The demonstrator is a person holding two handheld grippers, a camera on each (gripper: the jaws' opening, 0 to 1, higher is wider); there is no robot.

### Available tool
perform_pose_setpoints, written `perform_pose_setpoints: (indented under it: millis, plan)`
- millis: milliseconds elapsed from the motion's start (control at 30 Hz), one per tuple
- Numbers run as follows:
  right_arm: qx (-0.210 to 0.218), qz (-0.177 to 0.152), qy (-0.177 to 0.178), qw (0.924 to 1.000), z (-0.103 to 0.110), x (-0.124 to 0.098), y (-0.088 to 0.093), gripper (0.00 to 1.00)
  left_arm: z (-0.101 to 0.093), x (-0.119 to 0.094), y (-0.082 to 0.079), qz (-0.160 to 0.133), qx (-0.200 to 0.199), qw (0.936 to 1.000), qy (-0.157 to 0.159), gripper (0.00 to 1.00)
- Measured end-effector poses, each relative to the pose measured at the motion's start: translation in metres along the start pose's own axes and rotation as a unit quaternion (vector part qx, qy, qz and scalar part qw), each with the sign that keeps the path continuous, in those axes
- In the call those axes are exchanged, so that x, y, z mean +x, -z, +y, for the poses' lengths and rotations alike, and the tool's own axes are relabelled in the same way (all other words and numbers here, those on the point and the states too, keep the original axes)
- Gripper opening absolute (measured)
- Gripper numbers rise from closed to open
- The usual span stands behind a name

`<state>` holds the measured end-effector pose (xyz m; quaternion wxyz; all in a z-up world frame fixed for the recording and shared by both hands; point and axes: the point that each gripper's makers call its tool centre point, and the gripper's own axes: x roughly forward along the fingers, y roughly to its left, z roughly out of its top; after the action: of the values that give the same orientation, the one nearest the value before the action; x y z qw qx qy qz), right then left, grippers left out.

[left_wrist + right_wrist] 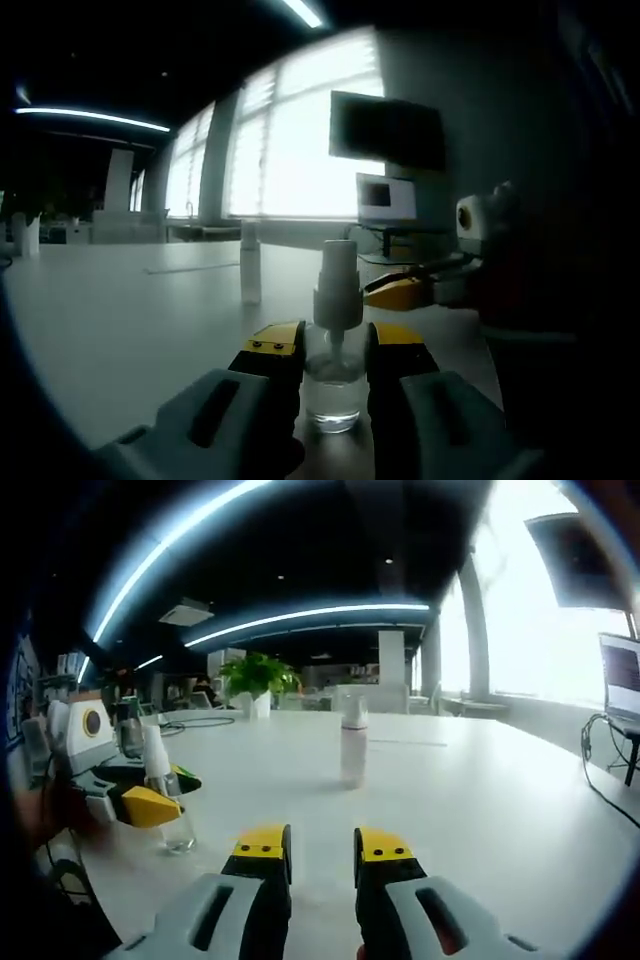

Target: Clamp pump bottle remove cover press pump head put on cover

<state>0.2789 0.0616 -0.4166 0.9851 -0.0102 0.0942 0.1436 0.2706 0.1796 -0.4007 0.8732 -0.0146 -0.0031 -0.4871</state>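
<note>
Clear plastic, thick at the base and round in section, makes up the pump bottle (pixel 334 385), which stands upright on the white table (pixel 120 320) between the yellow-tipped jaws of the left gripper (pixel 334 350). Those jaws are pressed against its sides, holding it clamped. Its top is a pale, ribbed collar with a tall, smooth, cylindrical cover (pixel 338 268) seated over the pump head.

In the right gripper view the same pump bottle (pixel 172 810) appears at the left, held in the left gripper (pixel 150 790), whose body is pale grey with a yellow fingertip. The right gripper (pixel 322 852) hovers over the table (pixel 480 810) with its jaws apart and nothing between them; its fingers are dark with yellow pads on grey shells. In the left gripper view, the right gripper (pixel 400 290) comes in from the right, near the cover.

A second bottle (pixel 353 745), slim, frosted and capped, stands alone farther back on the glossy tabletop, well apart from the clamped one. A green plant (pixel 255 675) sits in a white pot at the far end.
</note>
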Motion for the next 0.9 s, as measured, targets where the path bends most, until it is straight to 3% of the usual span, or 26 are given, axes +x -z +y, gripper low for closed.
perform_pose_setpoints:
  millis: [300,900]
  plan:
    - [-0.008,0.019,-0.01,0.9997,0.004,0.004,0.015,0.17,0.001,0.0,0.0,0.0,0.0,1.0,0.0,0.16]
    - [-0.005,0.017,-0.008,0.9998,0.0,0.004,0.018,0.12,0.002,0.0,0.001,0.0,0.0,1.0,0.0,0.16]
